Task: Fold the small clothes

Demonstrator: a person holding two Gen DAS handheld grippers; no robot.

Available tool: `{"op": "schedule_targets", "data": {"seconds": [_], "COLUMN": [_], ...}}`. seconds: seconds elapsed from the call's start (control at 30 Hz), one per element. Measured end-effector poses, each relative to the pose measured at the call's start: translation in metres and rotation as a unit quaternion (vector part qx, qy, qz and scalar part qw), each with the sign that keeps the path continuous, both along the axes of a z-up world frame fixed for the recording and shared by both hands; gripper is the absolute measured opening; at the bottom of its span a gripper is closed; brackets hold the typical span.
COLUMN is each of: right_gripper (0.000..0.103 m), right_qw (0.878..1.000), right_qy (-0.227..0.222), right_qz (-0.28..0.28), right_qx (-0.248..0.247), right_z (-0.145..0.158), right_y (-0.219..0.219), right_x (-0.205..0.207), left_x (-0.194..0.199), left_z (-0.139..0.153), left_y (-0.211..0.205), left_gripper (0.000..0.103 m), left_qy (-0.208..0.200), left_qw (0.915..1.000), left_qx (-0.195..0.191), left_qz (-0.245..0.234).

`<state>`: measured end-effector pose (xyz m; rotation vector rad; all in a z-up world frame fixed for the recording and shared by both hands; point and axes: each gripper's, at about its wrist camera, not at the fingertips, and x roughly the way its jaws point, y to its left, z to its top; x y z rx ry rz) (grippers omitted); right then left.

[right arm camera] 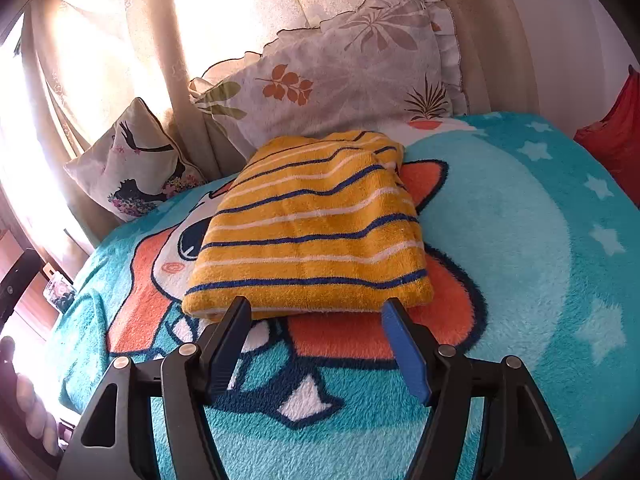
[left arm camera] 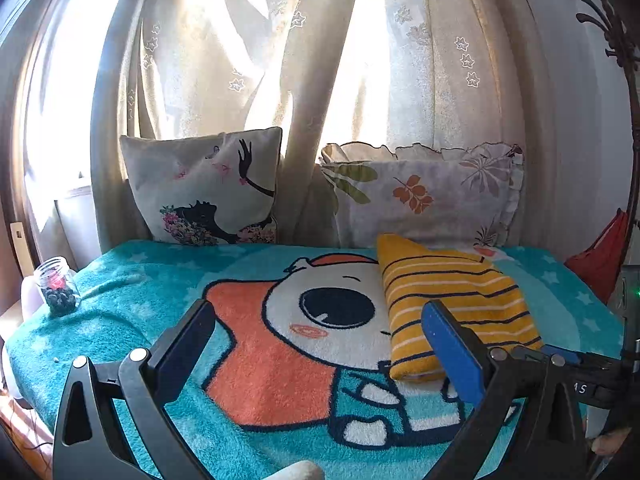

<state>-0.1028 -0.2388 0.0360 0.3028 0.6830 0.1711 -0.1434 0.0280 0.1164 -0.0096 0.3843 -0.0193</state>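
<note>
One folded striped garment (right arm camera: 308, 232), two pillows (left arm camera: 424, 196)

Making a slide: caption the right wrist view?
Open right gripper at the near edge of a folded yellow striped garment on a cartoon blanket.

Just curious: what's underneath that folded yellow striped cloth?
The yellow striped cloth lies on a teal cartoon blanket, covering part of its orange-and-white character. Whatever that part of the picture shows is hidden.

Folded yellow striped garment (right arm camera: 308, 236) lies on blanket (right arm camera: 520, 220).
</note>
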Motion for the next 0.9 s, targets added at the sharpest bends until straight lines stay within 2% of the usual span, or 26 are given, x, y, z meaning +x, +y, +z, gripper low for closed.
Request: {"op": "schedule_targets", "data": {"seconds": [0.23,0.47,0.6,0.9], "right_gripper": [0.075,0.076,0.076,0.077], "right_qw": [1.000,1.000,0.999,0.999], "right_qy": [-0.001,0.006,0.010,0.007], "right_qz": [-0.009,-0.024,-0.029,-0.026], "right_qx": [-0.015,-0.018,-0.019,-0.047], "right_z": [-0.004,-0.008,-0.011,-0.009], "right_y": [0.005,0.003,0.003,0.015], "right_x": [-0.007,-0.007,-0.006,-0.004], "left_x": [0.013,0.028,0.032,0.043], "left_z": [-0.016,-0.038,-0.048,-0.061], "left_y": [-0.004,-0.013,-0.017,-0.012], "left_gripper": [0.103,0.103,0.103,0.103], "left_qy": [0.061,0.124,0.148,0.187], "left_qw": [0.9977,0.9918,0.9884,0.9819], "left_qx": [-0.021,-0.011,-0.001,-0.009], "left_qz": [-0.022,-0.027,-0.032,-0.031]}}
